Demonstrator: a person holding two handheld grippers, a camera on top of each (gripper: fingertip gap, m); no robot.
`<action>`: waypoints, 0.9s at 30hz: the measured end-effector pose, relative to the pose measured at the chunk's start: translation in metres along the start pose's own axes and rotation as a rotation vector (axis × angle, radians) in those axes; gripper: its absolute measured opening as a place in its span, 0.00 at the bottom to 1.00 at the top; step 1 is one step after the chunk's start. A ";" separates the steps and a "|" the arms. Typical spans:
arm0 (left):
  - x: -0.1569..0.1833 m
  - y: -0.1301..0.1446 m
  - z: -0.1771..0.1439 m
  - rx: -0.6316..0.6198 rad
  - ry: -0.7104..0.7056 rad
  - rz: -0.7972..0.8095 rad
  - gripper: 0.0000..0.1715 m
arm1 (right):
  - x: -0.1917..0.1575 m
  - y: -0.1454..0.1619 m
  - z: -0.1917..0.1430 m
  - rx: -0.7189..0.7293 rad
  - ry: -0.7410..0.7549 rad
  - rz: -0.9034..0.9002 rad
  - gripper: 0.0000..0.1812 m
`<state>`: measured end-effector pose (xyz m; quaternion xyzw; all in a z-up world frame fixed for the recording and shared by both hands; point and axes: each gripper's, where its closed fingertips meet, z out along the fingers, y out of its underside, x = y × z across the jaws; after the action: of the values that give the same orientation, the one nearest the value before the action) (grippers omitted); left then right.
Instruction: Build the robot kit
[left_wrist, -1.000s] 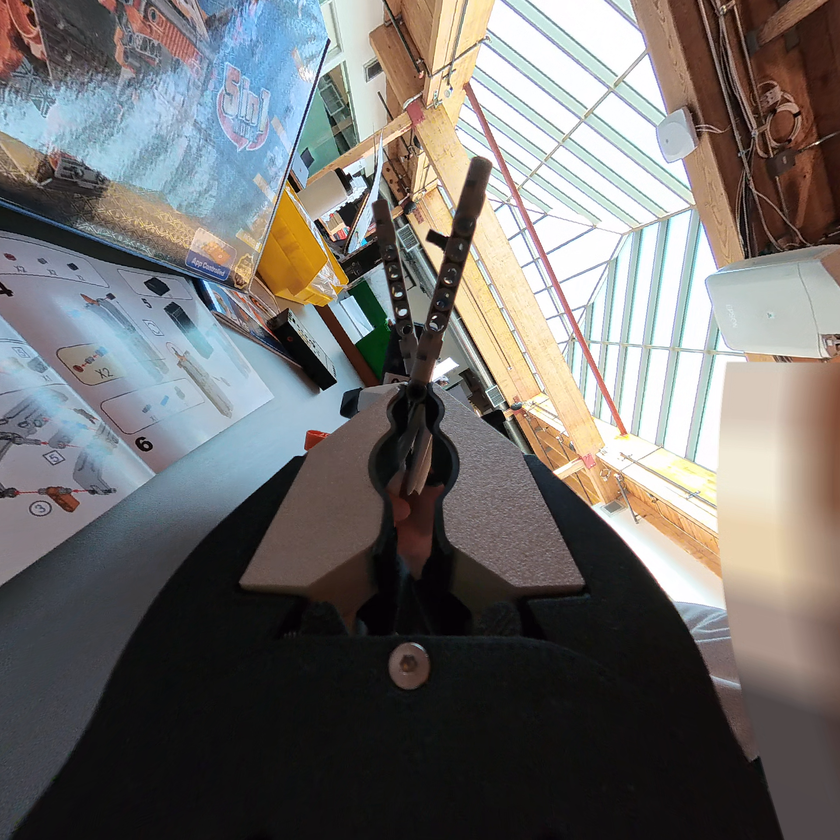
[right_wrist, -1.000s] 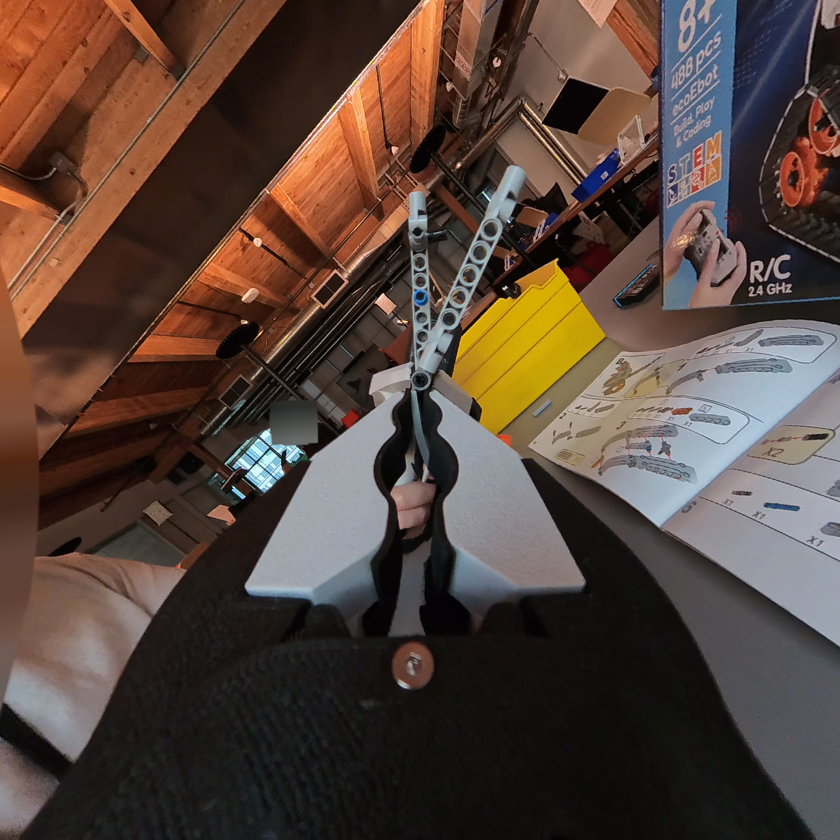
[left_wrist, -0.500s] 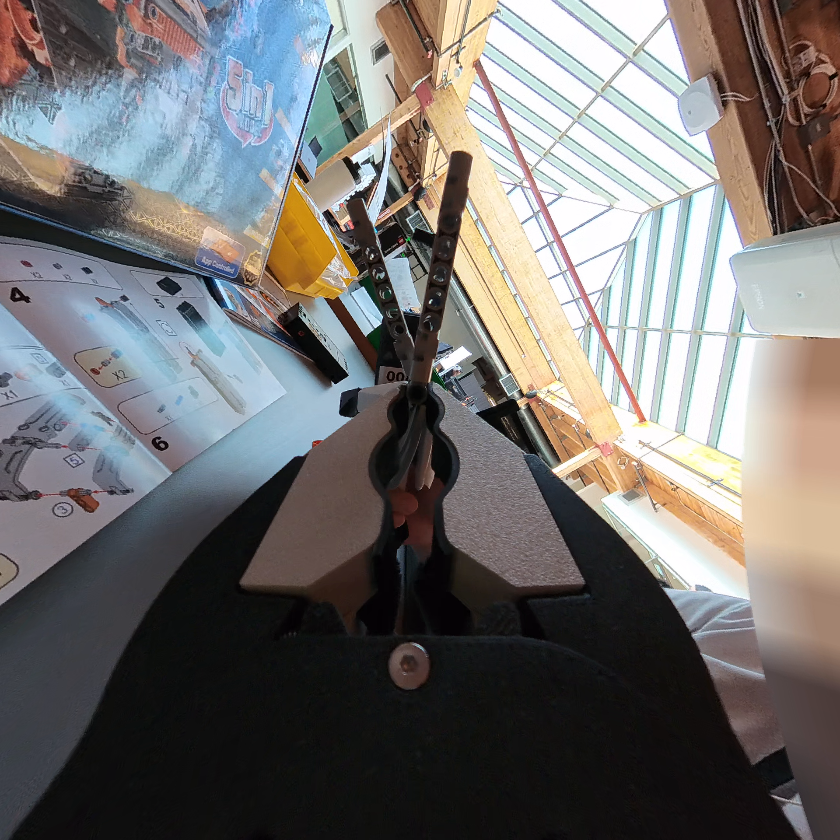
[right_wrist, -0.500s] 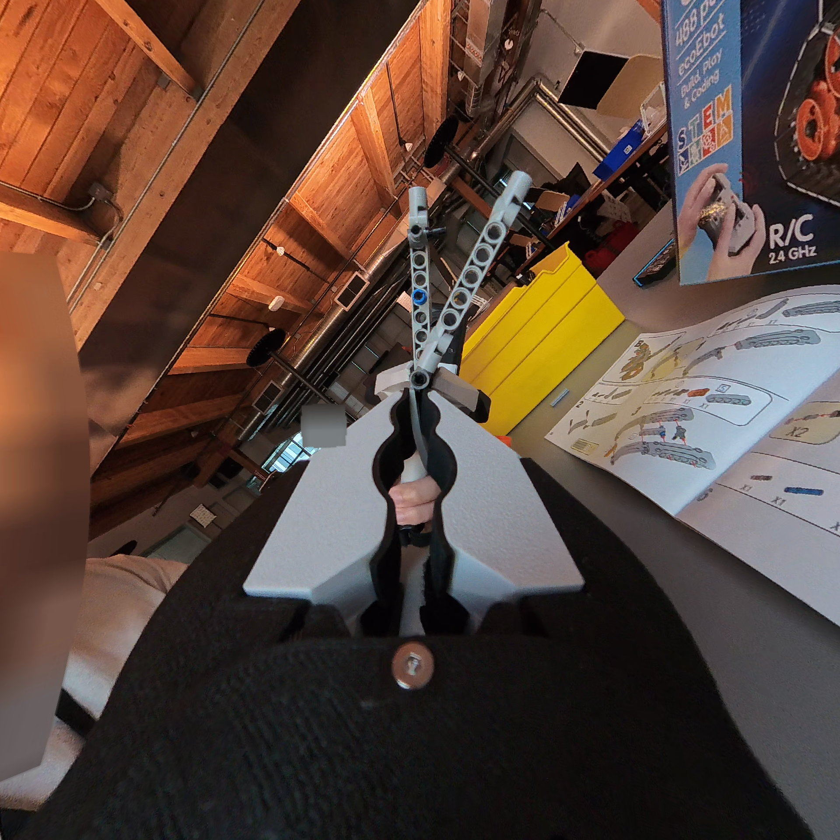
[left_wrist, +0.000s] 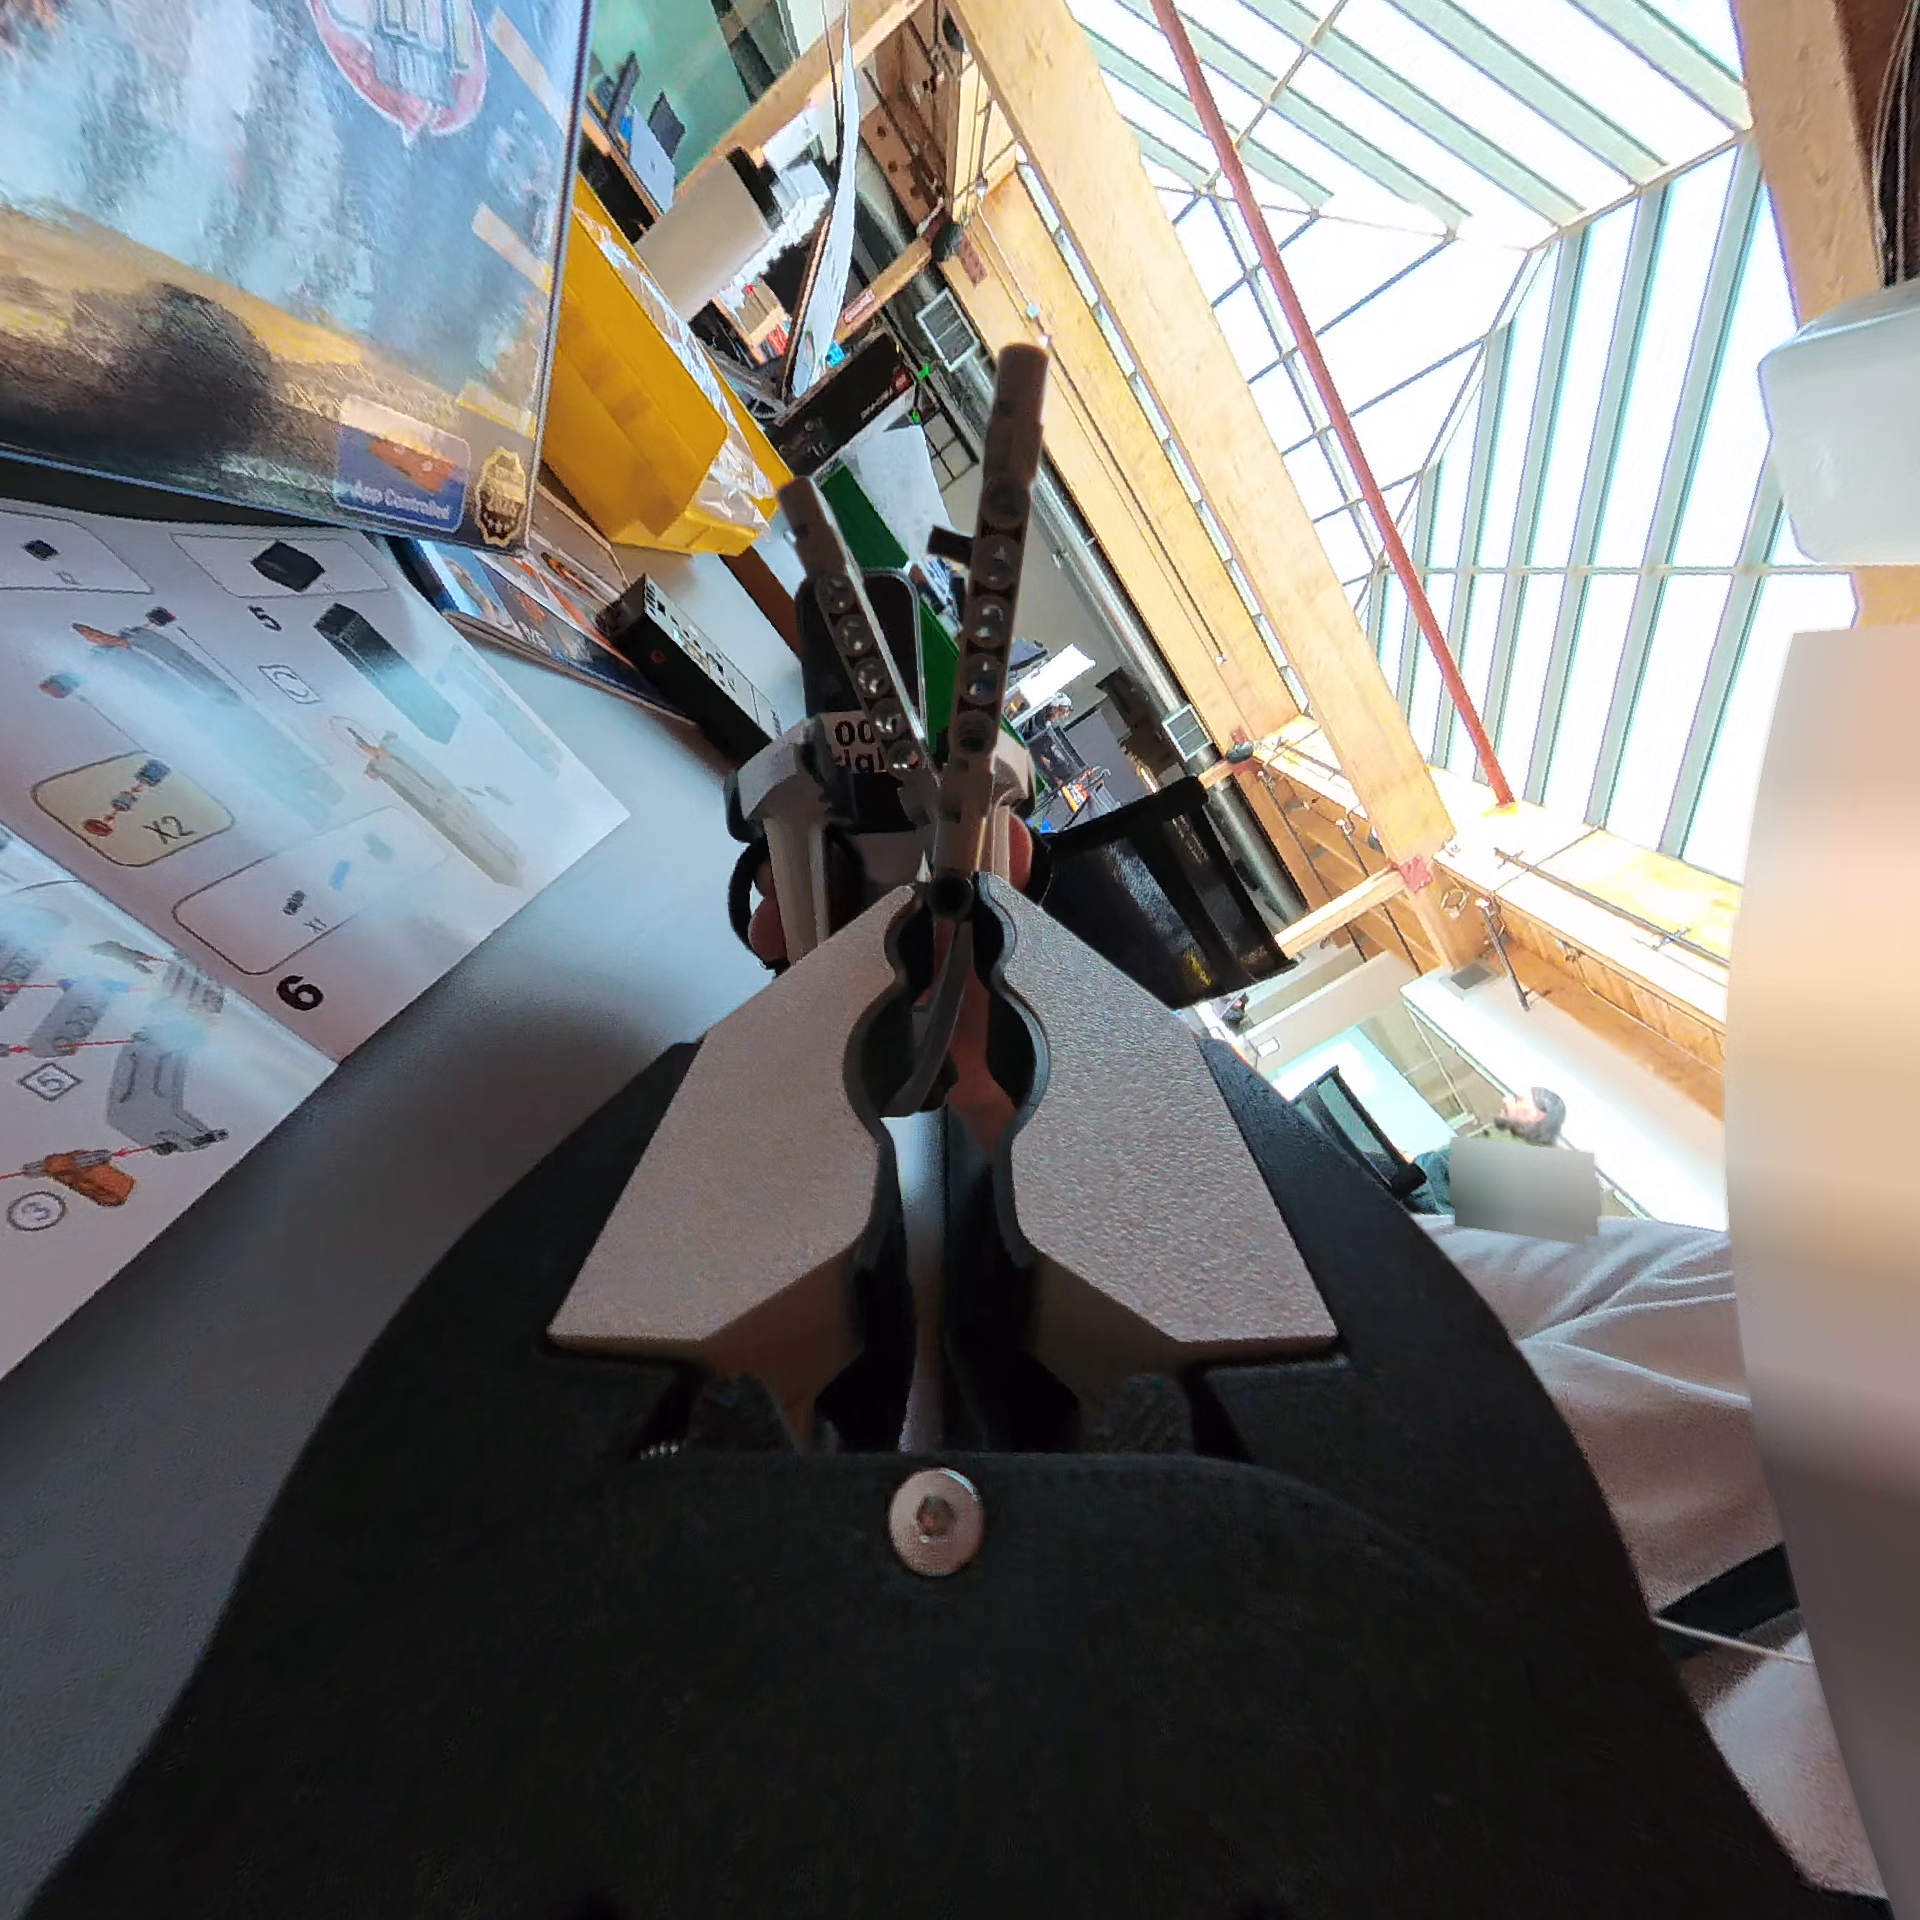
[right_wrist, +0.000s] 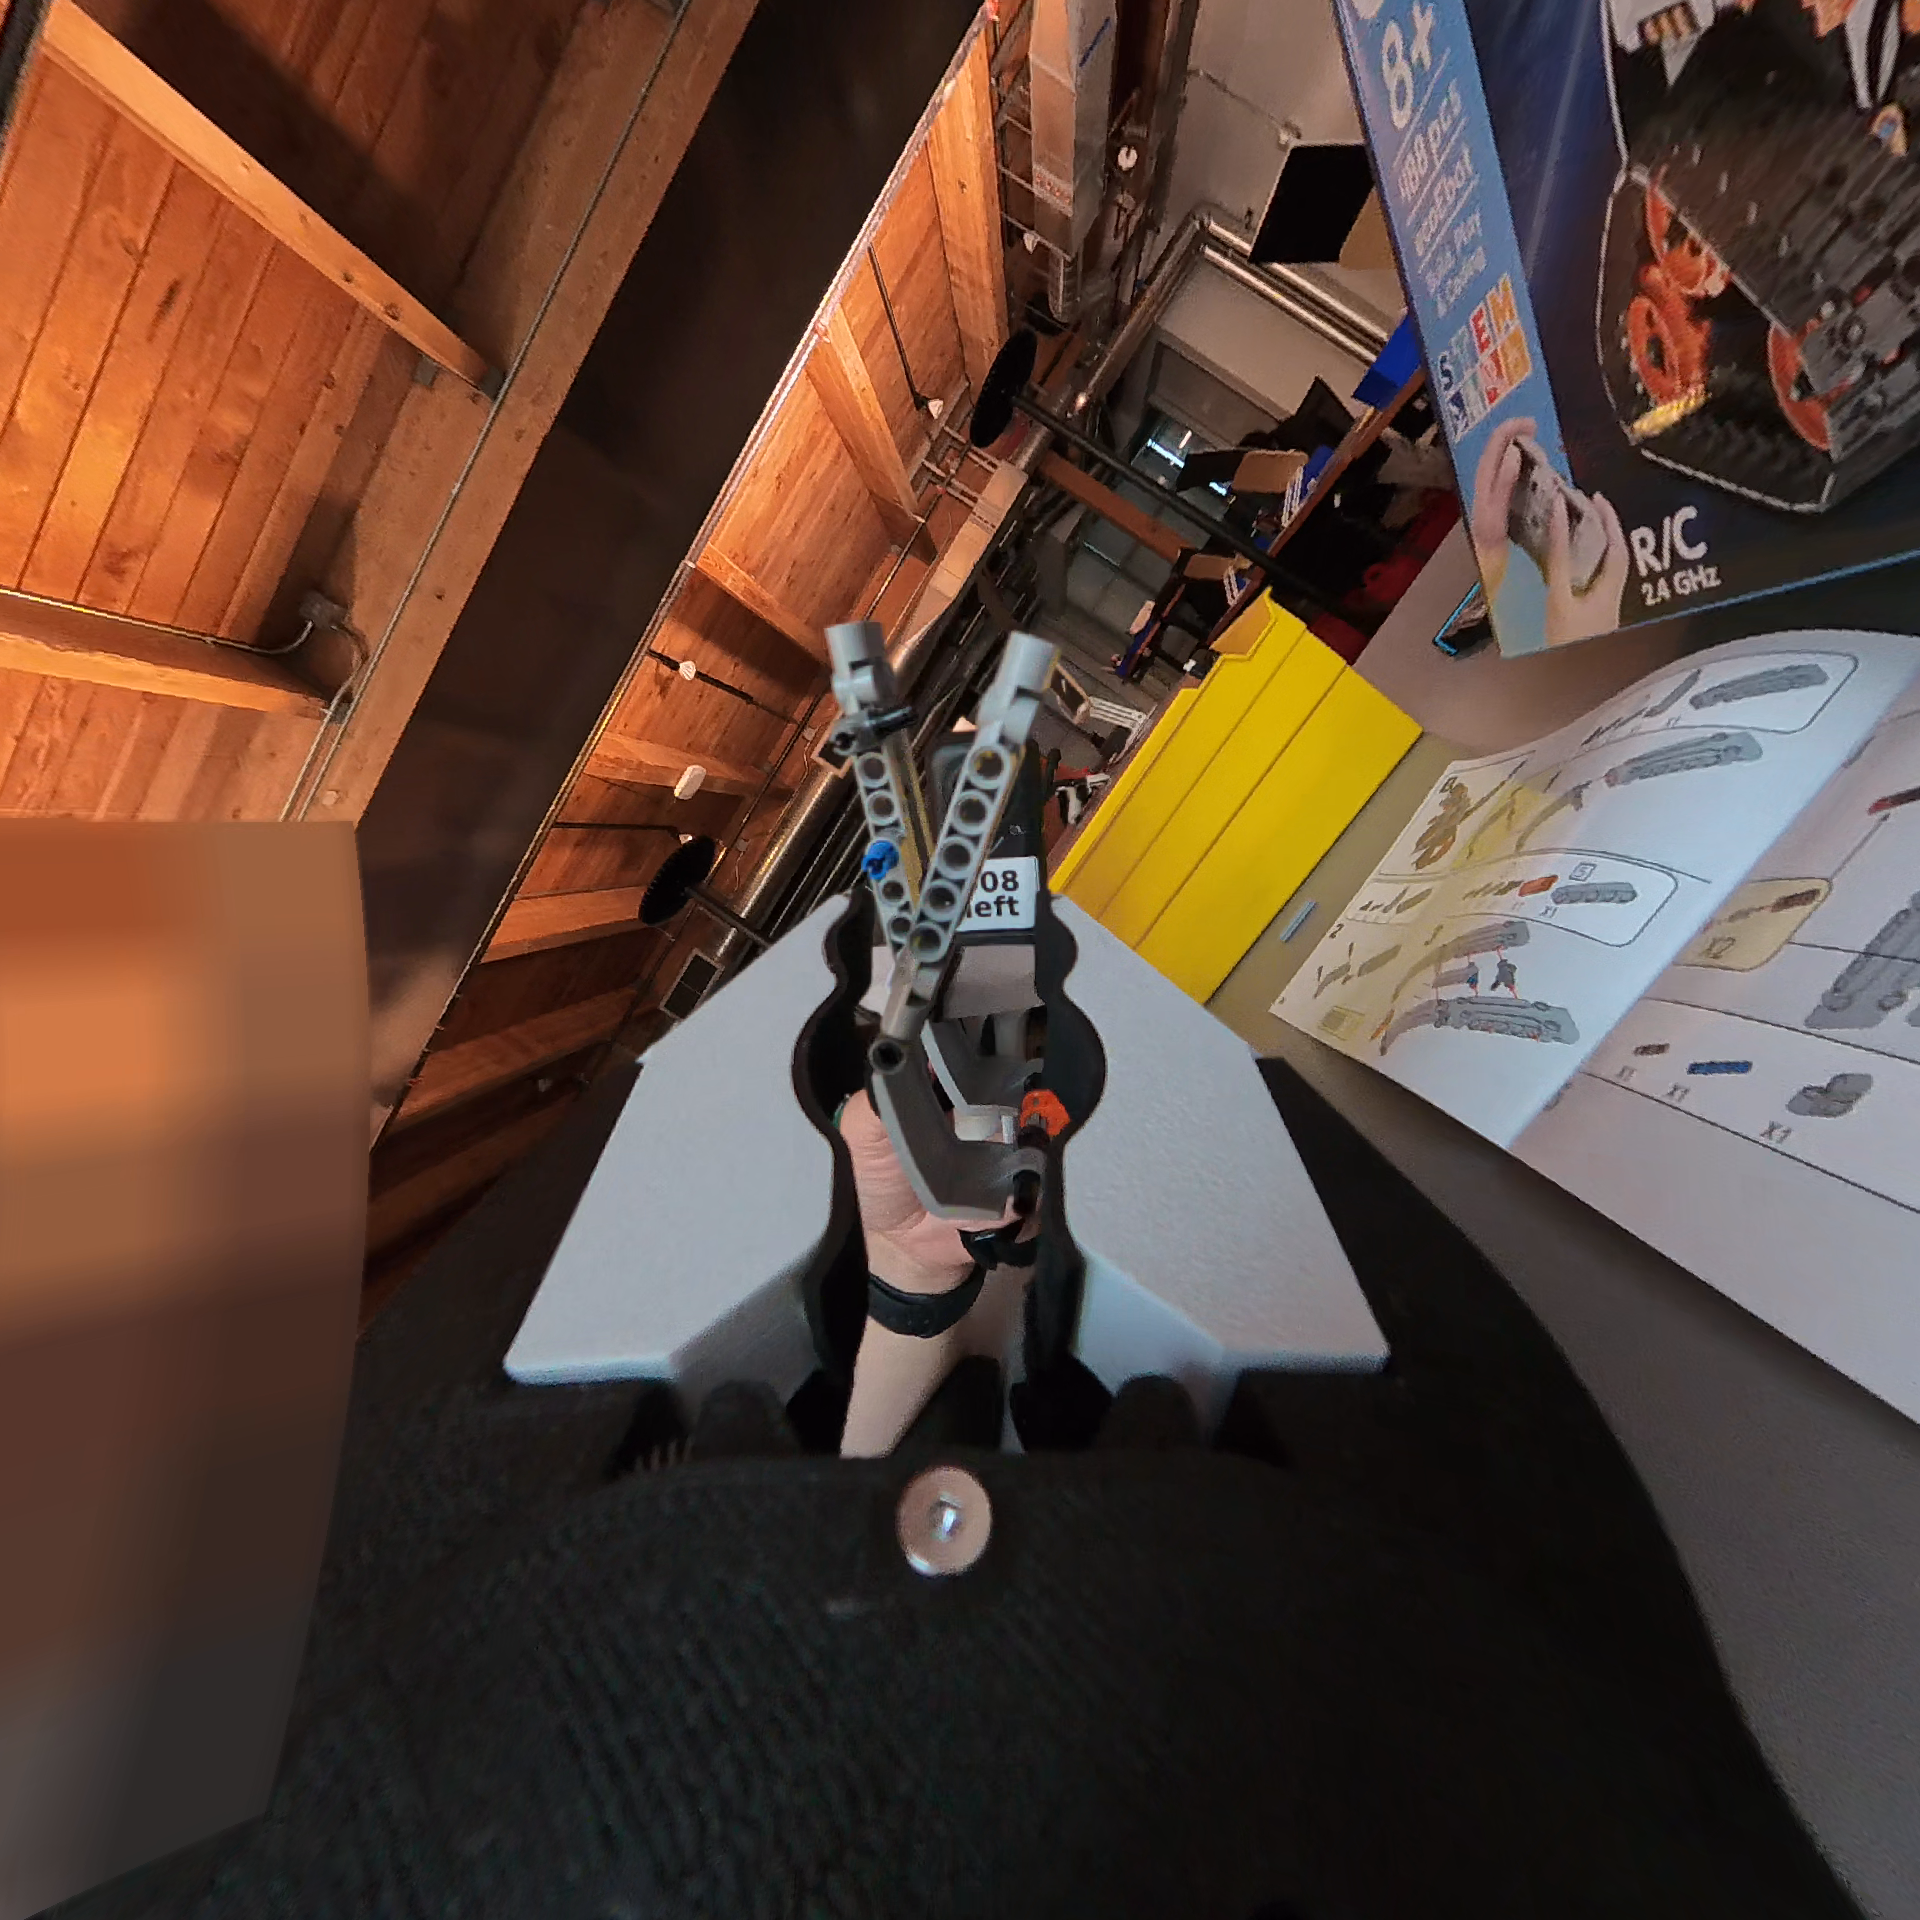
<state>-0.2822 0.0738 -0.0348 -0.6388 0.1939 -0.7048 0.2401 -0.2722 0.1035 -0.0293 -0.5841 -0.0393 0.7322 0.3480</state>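
Note:
A grey beam assembly has two perforated beams in a V joined by a black pin. My left gripper is shut on its lower end and holds it in the air. In the right wrist view the assembly shows a blue pin, a curved grey piece and an orange pin. My right gripper is open, with its fingers on either side of the assembly and apart from it. The left gripper shows just behind. The right gripper faces me in the left wrist view.
An open instruction booklet lies on the grey table. A large printed box stands behind it, beside a yellow bin. A hand and a white sleeve are close. The grippers are tip to tip, or close to it.
My right gripper has opened and let go of the assembly. The left gripper stays shut on it. The two grippers now face each other closely.

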 end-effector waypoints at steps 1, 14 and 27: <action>0.000 0.002 0.001 -0.012 0.003 -0.001 0.02 | 0.001 0.000 0.001 0.001 0.003 -0.001 0.15; -0.007 -0.006 -0.002 0.037 0.037 -0.051 0.15 | 0.003 0.003 -0.004 0.005 0.020 0.014 0.03; 0.000 -0.014 -0.007 0.066 0.022 0.094 0.03 | 0.004 0.022 0.010 -0.050 0.028 -0.002 0.03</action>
<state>-0.2903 0.0847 -0.0278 -0.6131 0.2030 -0.7056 0.2916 -0.2913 0.0925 -0.0393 -0.6026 -0.0532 0.7225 0.3346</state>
